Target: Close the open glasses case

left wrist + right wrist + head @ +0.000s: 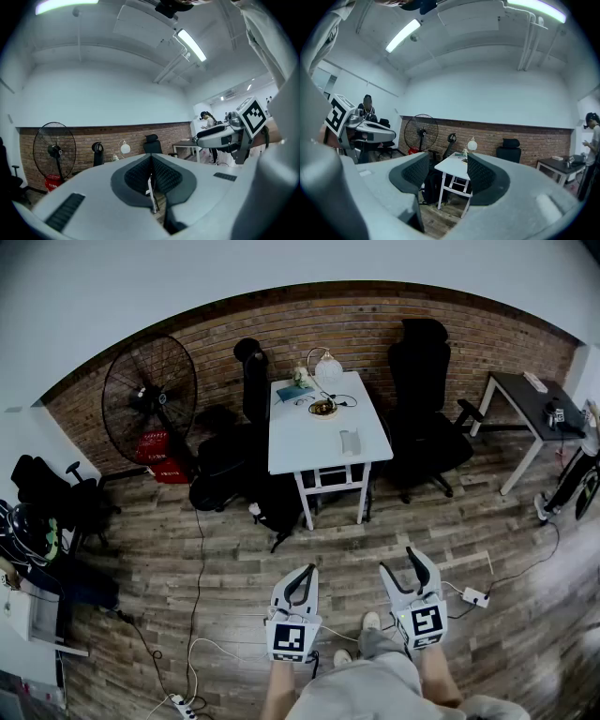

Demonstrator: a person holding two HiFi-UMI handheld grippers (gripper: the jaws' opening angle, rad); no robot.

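Far ahead on the white table [300,442], near its right front corner, lies the pale glasses case [349,441], too small for me to tell how its lid stands. Both grippers hang low over the wooden floor, well short of the table. My left gripper [305,574] is shut with nothing in it; in the left gripper view [151,172] its dark pads meet. My right gripper [400,564] is open and empty, and through its gap [447,174] I see the table [452,165]. The case cannot be made out in either gripper view.
The table's far end carries a lamp [327,366], a small bowl [322,409] and a teal book [294,391]. Black office chairs [424,413] flank it, with a bag [277,502] under it. A standing fan [150,385] is at the left, a dark desk [530,399] at the right, and cables [473,596] cross the floor.
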